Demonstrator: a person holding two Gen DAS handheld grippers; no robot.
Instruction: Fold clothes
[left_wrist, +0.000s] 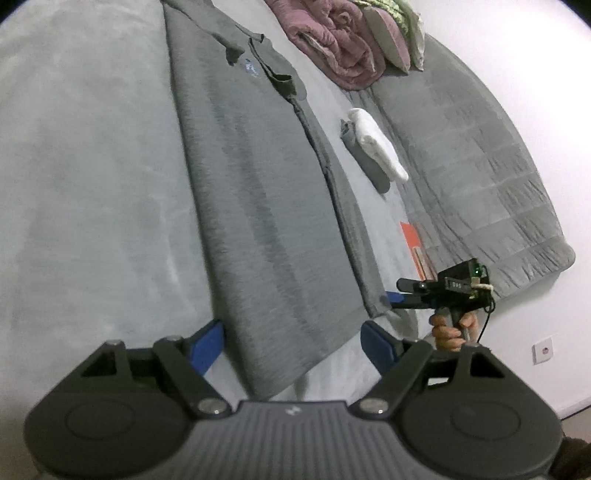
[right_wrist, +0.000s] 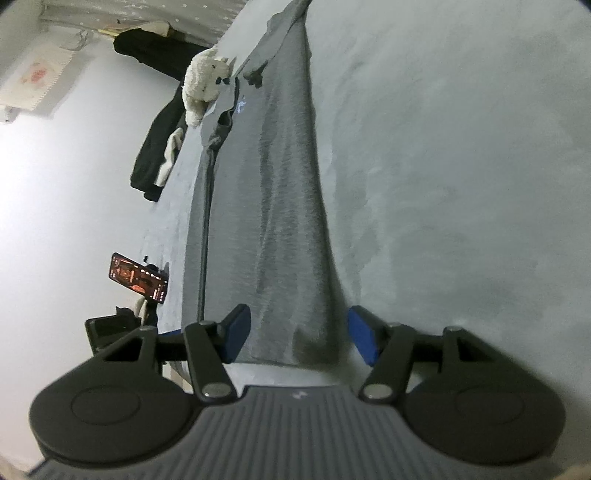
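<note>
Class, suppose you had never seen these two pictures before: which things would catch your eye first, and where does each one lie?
A long grey garment dominates, spread flat down the middle of the pale bed cover. At its near hem sit both open claws, the left claw and the right claw, blue fingers either side of the cloth. Next come the pink quilt bundled at the far end and the white plush toy at the bed's edge.

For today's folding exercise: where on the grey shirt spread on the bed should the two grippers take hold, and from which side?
Grip the grey shirt at its near hem, one corner each. It lies flat and lengthwise, collar far away, so come in low from the hem end. The left gripper and right gripper already straddle that edge, open.
</note>
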